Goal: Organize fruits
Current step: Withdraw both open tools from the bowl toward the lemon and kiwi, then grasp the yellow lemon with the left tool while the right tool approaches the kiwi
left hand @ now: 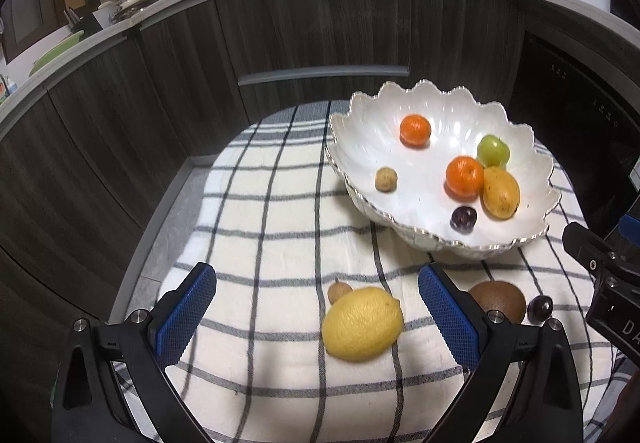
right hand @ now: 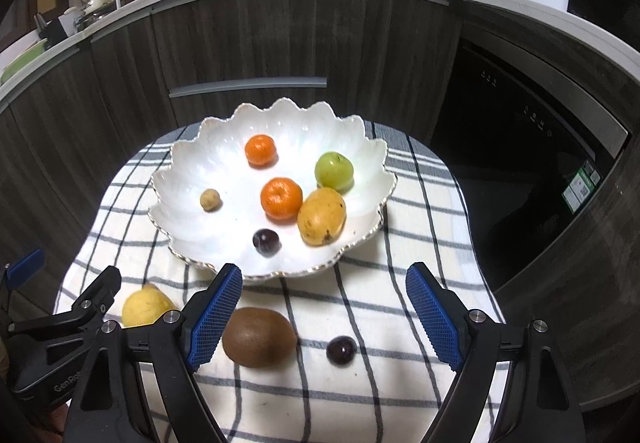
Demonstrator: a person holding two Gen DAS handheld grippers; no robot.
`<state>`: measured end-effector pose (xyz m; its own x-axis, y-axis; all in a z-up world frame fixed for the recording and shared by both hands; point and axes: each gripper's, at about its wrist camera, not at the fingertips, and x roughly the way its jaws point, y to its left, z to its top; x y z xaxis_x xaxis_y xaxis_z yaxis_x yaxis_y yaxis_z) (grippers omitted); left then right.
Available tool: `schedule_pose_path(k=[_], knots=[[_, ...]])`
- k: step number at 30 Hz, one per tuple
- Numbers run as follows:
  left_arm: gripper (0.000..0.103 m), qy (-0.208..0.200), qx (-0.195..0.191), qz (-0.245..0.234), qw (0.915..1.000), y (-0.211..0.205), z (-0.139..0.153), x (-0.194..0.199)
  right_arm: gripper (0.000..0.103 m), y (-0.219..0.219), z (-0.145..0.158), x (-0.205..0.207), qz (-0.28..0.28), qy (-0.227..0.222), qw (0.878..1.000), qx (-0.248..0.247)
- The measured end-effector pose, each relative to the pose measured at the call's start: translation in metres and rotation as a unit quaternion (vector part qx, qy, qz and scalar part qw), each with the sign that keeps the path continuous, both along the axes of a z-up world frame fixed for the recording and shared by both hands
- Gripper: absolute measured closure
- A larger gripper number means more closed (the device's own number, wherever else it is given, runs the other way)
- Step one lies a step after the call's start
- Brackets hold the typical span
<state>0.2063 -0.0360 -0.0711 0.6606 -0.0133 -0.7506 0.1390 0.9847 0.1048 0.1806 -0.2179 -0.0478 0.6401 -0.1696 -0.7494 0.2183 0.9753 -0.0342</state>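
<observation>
A white scalloped bowl [left hand: 360, 115] [right hand: 188, 179] stands on a checked cloth and holds two oranges [left hand: 415, 129] [right hand: 281, 199], a green apple [left hand: 493, 151], a yellow mango [left hand: 501, 192], a dark grape [left hand: 463, 218] and a small brown longan [left hand: 386, 179]. On the cloth in front lie a lemon [left hand: 362, 323] [right hand: 146, 305], a longan [left hand: 339, 291], a kiwi [left hand: 500, 297] [right hand: 259, 337] and a dark grape [left hand: 540, 308] [right hand: 341, 350]. My left gripper [left hand: 318, 319] is open, its jaws either side of the lemon. My right gripper [right hand: 324, 313] is open above the kiwi and grape.
The checked cloth [left hand: 260, 203] covers a small table with edges close on all sides. Dark wood cabinets [left hand: 320, 31] stand behind, under a cluttered counter. A black built-in appliance [right hand: 528, 163] is at the right.
</observation>
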Motion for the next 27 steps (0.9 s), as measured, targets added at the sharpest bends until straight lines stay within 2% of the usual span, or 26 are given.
schedule_pose_path(k=[15,22,27], knots=[[0.0,0.038,0.0,0.009,0.9992,-0.013,-0.053,0.004,0.018,-0.007,-0.039,-0.002,-0.007,0.009,1.0,0.0],[0.008,0.054,0.01,0.01,0.9984,-0.017,-0.074,0.009,0.018,-0.005,-0.053,0.002,-0.003,0.018,1.0,-0.009],[0.019,0.067,0.005,0.011,0.9976,-0.018,-0.085,0.012,0.018,-0.007,-0.06,0.006,-0.005,0.018,1.0,-0.011]])
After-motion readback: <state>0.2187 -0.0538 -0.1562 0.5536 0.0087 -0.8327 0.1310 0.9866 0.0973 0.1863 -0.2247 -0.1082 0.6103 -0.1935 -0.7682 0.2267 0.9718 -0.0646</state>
